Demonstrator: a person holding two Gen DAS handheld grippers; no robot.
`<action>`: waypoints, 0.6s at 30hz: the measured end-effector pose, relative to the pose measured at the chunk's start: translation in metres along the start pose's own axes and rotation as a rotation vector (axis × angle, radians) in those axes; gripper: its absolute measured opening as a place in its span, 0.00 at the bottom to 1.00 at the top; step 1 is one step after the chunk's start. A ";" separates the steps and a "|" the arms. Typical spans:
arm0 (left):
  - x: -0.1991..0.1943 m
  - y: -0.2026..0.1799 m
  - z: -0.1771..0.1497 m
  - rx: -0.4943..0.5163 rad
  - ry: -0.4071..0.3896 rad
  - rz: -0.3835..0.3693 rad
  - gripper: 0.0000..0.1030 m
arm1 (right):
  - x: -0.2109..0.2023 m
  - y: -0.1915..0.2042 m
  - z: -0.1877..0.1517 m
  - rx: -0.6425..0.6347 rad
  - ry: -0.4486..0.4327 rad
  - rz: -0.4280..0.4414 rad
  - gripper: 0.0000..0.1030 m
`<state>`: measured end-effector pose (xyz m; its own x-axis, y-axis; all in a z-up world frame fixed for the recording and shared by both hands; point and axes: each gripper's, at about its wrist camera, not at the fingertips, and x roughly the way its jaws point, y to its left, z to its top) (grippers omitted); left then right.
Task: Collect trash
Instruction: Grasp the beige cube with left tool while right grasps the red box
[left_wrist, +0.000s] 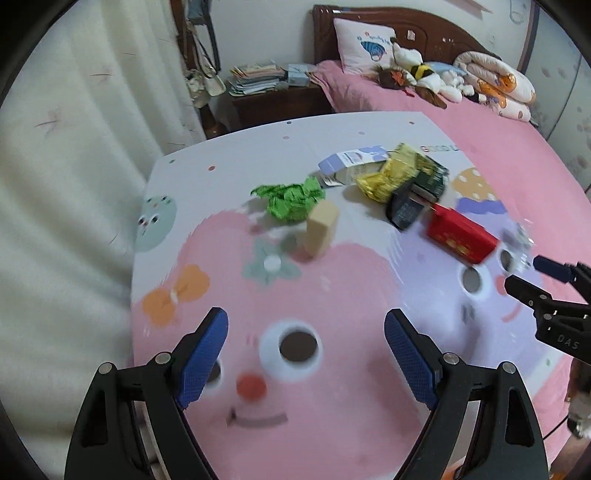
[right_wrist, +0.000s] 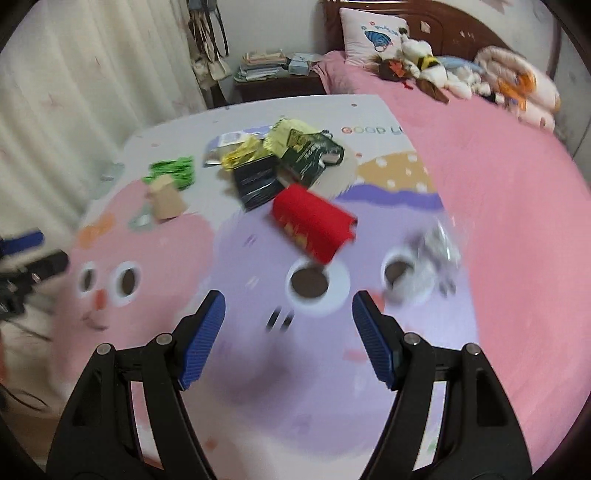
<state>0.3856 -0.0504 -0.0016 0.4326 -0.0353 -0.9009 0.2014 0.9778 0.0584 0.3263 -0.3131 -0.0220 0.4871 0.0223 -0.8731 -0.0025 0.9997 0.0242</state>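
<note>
Trash lies on a cartoon-printed mat spread on a bed. I see a crumpled green wrapper, a tan carton, a yellow wrapper, a pale blue carton, dark boxes, a red box and a clear crumpled wrapper. My left gripper hangs open over the pink face, short of the tan carton. My right gripper is open and holds nothing, just short of the red box. Each gripper shows at the edge of the other's view.
A pink bedsheet runs along the right of the mat. Pillow, plush toys and a rolled quilt sit by the headboard. A nightstand stacked with papers stands behind the mat. White curtains hang at the left.
</note>
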 end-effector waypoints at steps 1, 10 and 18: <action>0.019 0.006 0.015 0.011 0.009 -0.007 0.86 | 0.012 0.001 0.009 -0.022 0.003 -0.026 0.69; 0.113 0.003 0.064 0.034 0.089 -0.084 0.77 | 0.111 0.002 0.053 -0.176 0.109 -0.116 0.72; 0.156 -0.017 0.077 0.081 0.125 -0.118 0.63 | 0.148 -0.007 0.059 -0.144 0.187 -0.094 0.69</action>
<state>0.5174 -0.0882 -0.1097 0.2899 -0.1181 -0.9498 0.3169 0.9482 -0.0212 0.4500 -0.3177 -0.1225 0.3211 -0.0832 -0.9434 -0.0959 0.9882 -0.1198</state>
